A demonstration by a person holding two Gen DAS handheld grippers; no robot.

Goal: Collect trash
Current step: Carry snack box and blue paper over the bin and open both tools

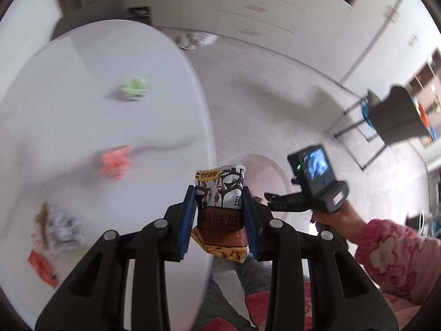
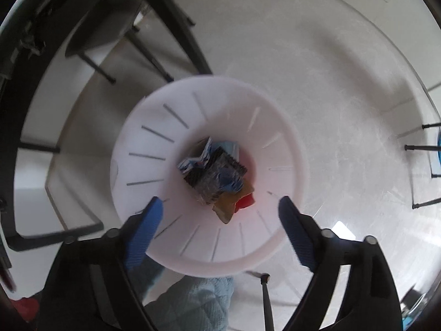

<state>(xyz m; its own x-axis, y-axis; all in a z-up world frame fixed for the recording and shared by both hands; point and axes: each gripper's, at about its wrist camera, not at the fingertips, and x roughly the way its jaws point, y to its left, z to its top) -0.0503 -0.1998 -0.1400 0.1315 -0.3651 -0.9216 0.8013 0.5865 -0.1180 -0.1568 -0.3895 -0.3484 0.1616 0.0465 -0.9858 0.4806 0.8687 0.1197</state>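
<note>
My left gripper (image 1: 219, 193) is shut on a brown-and-white snack packet (image 1: 220, 215), held upright just past the edge of the white round table (image 1: 82, 55). On the table lie a green wrapper (image 1: 134, 89), a pink-red wrapper (image 1: 115, 162) and a crumpled silver and brown wrapper (image 1: 60, 229). My right gripper (image 2: 220, 201) points straight down over the white slotted trash bin (image 2: 154, 143), open, with nothing between its blue pads. Several wrappers (image 2: 215, 173) lie at the bin's bottom.
The bin's rim (image 1: 256, 160) shows behind the held packet, on the pale floor beside the table. A hand in a pink flowered sleeve (image 1: 386, 245) holds the right tool. Dark chair legs (image 2: 154, 63) stand by the bin. A grey chair (image 1: 397, 115) stands further off.
</note>
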